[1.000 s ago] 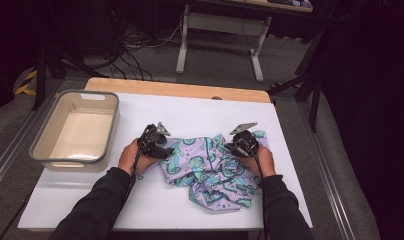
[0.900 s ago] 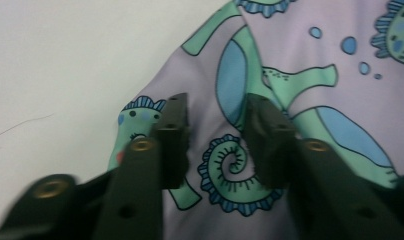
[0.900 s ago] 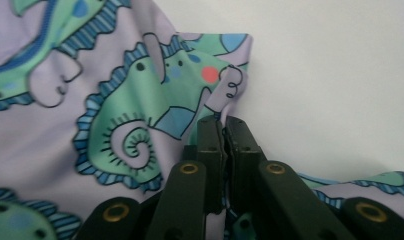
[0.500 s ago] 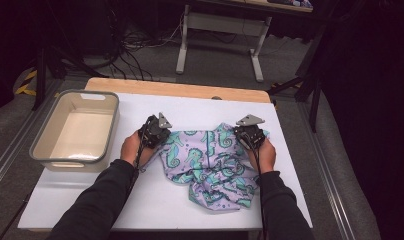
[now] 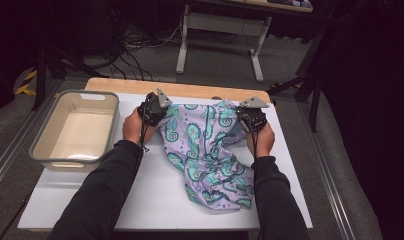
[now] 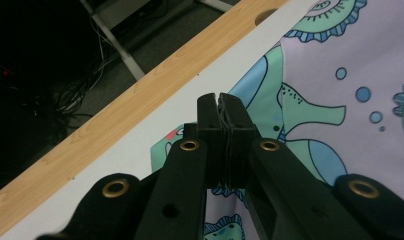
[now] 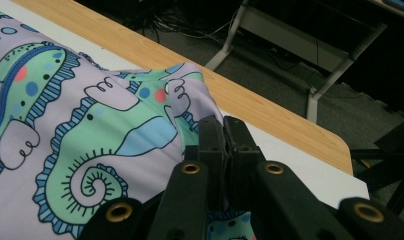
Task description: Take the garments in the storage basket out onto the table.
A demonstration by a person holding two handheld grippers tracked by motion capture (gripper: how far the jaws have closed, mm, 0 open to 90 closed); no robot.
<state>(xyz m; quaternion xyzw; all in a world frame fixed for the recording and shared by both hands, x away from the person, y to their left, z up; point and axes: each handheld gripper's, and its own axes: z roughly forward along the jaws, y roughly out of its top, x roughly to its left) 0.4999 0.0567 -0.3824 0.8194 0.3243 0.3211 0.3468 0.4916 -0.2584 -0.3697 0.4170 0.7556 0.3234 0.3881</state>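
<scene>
A lilac cloth (image 5: 205,150) printed with green seahorses lies on the white table top (image 5: 140,200). Its far edge is lifted and stretched between my two grippers, and the rest trails crumpled toward the near side. My left gripper (image 5: 157,107) is shut on the cloth's far left corner; in the left gripper view its jaws (image 6: 221,100) press together on the cloth (image 6: 340,75). My right gripper (image 5: 250,115) is shut on the far right corner, with the fabric (image 7: 90,125) bunched at its tips (image 7: 223,122).
A grey plastic tub (image 5: 42,150) stands at the table's left, beside my left forearm. A wooden strip (image 5: 190,89) runs along the far edge of the table. Beyond it are a desk frame (image 5: 217,30) and cables on the floor.
Both hands have risen and moved toward the far edge. The cloth's far edge has come up off the table with them and now stretches wider between the grippers.
</scene>
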